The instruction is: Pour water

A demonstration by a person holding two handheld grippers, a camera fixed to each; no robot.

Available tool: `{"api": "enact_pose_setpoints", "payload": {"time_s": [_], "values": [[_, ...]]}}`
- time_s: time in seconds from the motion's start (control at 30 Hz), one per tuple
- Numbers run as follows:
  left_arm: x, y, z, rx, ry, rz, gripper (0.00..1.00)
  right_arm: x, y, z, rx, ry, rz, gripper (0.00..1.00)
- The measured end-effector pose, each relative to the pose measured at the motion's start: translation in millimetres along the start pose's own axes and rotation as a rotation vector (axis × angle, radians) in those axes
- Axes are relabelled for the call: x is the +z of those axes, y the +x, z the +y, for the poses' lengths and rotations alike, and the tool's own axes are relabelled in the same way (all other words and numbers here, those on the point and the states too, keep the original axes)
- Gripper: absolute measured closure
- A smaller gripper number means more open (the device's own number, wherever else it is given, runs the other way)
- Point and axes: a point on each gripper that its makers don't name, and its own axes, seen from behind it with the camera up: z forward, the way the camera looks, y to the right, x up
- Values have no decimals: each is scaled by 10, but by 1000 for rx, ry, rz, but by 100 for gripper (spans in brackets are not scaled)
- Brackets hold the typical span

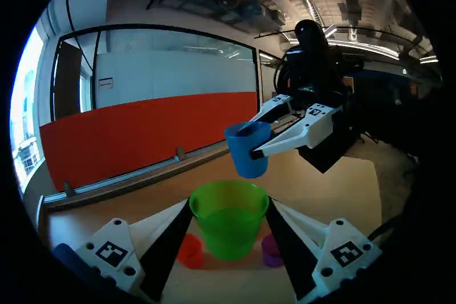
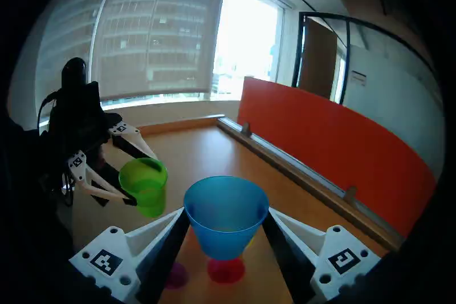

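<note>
Above the table (image 1: 319, 187) (wooden), left claw (image 1: 228, 215) grips green cup (image 1: 229, 230), right claw (image 2: 226, 218) grips blue cup (image 2: 226, 204)

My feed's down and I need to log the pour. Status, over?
Left tongs shut on green cup, right tongs shut on blue cup. Both cups upright, off the table, apart. Red cup and purple cup below, nothing between.
</note>
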Motion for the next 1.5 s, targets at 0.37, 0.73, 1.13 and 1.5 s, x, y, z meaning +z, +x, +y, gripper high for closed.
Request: {"api": "enact_pose_setpoints", "payload": {"time_s": [0.37, 0.73, 1.13, 1.5], "values": [[120, -262, 19, 0, -8, -72, 12, -88, -424, 167, -8, -36, -67, 11], [254, -593, 64, -15, -23, -146, 12, -167, -989, 253, -24, -53, -153, 11], [376, -980, 141, -15, -43, -229, 12, -161, -1509, 238, -12, -38, -232, 11], [464, -1224, 156, -18, -53, -276, 12, -141, -1888, 176, 25, -16, -281, 11]]}}
